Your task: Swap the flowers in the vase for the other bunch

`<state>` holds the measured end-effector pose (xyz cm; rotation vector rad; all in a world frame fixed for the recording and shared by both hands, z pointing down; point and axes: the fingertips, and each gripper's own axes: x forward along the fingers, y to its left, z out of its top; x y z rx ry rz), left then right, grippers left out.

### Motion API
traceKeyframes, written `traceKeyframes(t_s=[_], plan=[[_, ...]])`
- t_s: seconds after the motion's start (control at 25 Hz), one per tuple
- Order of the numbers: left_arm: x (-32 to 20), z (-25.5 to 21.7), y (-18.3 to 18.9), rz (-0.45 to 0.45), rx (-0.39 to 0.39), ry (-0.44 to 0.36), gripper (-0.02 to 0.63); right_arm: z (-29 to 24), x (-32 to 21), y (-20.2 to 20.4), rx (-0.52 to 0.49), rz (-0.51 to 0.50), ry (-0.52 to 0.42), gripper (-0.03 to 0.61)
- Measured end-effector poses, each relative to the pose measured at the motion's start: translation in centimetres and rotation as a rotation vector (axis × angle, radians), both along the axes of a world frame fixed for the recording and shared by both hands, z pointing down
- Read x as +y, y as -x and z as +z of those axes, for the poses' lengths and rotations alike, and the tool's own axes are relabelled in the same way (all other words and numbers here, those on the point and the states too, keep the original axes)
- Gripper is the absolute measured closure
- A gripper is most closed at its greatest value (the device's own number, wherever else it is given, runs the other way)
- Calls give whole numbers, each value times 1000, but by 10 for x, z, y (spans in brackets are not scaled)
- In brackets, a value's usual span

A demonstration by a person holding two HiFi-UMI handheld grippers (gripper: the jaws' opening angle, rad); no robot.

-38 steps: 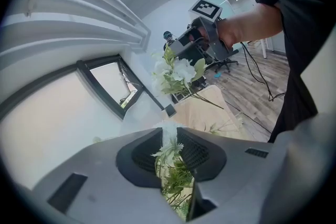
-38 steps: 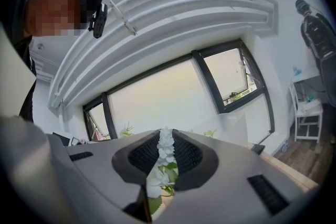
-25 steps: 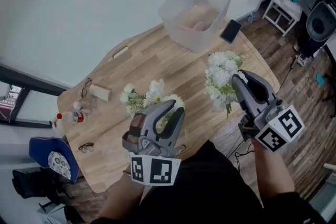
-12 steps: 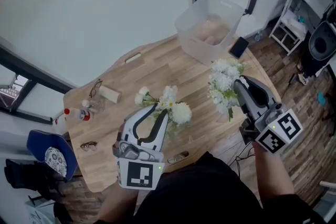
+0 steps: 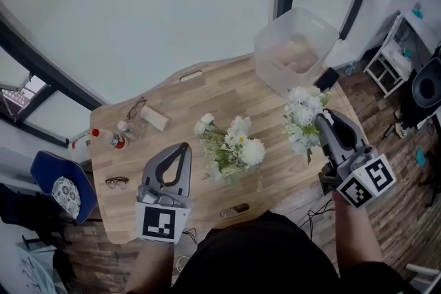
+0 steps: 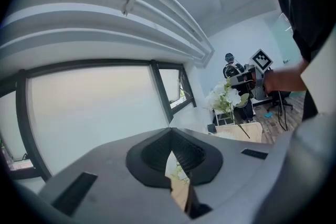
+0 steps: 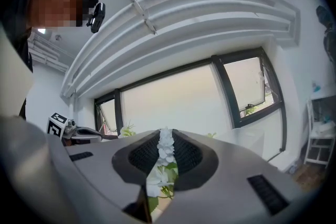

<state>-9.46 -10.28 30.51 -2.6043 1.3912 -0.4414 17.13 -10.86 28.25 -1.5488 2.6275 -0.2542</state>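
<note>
A bunch of white flowers (image 5: 231, 147) stands at the middle of the wooden table (image 5: 186, 96); the vase under it is hard to make out. My left gripper (image 5: 182, 149) hangs to the left of that bunch, apart from it, jaws shut and empty; in the left gripper view (image 6: 170, 134) its tips meet. My right gripper (image 5: 322, 119) is shut on the stems of a second white bunch (image 5: 303, 113), held above the table's right end. Its blooms (image 7: 164, 157) show between the jaws in the right gripper view, and the left gripper view catches the bunch (image 6: 227, 96) too.
A clear plastic bin (image 5: 296, 55) stands at the table's far right with a black phone (image 5: 326, 79) beside it. Two pairs of glasses (image 5: 136, 109), a red-capped bottle (image 5: 110, 139) and a small block (image 5: 155, 119) lie at the left. A blue chair (image 5: 58, 189) stands off the left edge.
My left gripper drew back to the left, away from the middle bunch, and rolled; its jaws now look closed. The right gripper with its bunch barely shifted.
</note>
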Motion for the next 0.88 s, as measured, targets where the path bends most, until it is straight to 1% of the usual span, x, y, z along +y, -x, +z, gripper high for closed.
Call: traceKeyframes(t_s=[0.32, 0.68, 0.88], plan=[[-4, -6, 18, -39, 55, 1, 609, 2, -4, 8, -2, -13, 4, 497], [-12, -13, 25, -55, 39, -28, 609, 1, -6, 11, 2, -12, 1, 497], [-13, -10, 29, -61, 25, -30, 609, 0, -7, 16, 3, -16, 0, 497]])
